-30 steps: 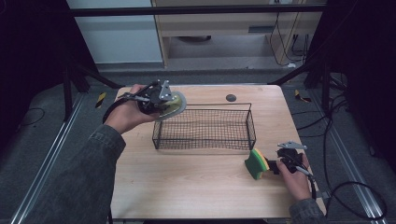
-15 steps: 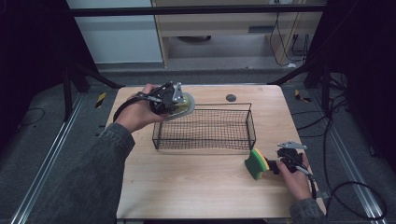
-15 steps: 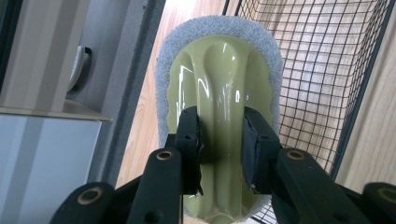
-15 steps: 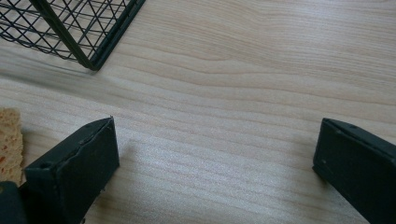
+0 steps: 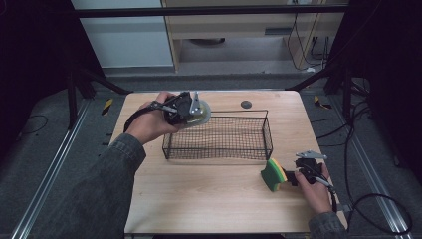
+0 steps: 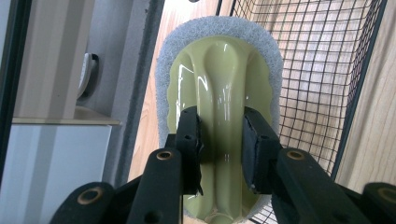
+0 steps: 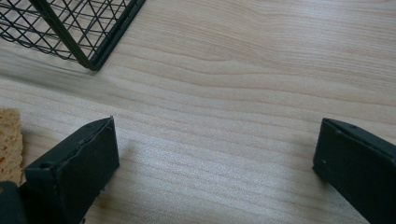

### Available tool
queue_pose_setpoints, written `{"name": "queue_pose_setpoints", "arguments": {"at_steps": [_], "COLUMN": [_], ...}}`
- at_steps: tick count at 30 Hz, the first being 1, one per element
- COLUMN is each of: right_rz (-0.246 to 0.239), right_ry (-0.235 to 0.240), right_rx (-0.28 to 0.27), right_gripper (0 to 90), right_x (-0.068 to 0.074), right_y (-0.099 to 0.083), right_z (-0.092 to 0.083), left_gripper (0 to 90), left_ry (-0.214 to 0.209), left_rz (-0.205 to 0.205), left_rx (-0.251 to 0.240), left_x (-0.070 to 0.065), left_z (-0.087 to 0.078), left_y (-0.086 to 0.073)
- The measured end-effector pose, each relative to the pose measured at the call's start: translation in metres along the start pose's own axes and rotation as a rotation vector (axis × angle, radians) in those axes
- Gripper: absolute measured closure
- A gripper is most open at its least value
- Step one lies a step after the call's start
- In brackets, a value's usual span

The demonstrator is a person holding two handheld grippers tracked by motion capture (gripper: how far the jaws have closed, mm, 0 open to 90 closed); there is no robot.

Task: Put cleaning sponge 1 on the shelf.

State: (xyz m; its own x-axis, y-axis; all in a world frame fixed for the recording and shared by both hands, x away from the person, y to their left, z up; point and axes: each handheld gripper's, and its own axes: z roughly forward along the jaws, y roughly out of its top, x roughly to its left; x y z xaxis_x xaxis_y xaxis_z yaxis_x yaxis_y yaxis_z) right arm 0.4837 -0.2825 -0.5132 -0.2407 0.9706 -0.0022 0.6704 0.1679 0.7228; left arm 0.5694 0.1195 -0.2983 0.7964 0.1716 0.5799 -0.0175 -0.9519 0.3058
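My left gripper (image 5: pixel 191 110) pinches the scrubber (image 6: pixel 219 84) by its ridge, at the basket (image 5: pixel 267 130)'s upper-left corner, probably just outside the rim. Long axis runs along my jaws. Right gripper (image 7: pixel 215 163) spread, idle.

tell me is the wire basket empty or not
Empty: the high view shows bare wood through the basket. The scrubber is held over its corner, and the sponge lies outside.

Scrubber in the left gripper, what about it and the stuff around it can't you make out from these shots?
- Scrubber: its underside faces away in the left gripper view; the left gripper hides its handle's near end.
- Small dark disc: too small to identify in the high view.
- Sponge: cut off by the right gripper view's left edge.
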Motion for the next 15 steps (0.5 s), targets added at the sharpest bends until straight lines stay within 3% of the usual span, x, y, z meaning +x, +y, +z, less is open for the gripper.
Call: {"name": "queue_pose_setpoints", "arguments": {"at_steps": [4, 15], "right_rz": [0.000, 0.000], "right_ry": [0.000, 0.000], "right_rx": [0.000, 0.000], "right_gripper": [0.4, 0.4], "right_x": [0.000, 0.000], "right_y": [0.000, 0.000], "right_z": [0.000, 0.000], "left_gripper": [70.4, 70.4], "left_ry": [-0.008, -0.039], "left_rz": [-0.009, 0.012], "left_rx": [0.008, 0.027], "left_x": [0.000, -0.008], "left_z": [0.007, 0.027], "left_y": [-0.006, -0.014]}}
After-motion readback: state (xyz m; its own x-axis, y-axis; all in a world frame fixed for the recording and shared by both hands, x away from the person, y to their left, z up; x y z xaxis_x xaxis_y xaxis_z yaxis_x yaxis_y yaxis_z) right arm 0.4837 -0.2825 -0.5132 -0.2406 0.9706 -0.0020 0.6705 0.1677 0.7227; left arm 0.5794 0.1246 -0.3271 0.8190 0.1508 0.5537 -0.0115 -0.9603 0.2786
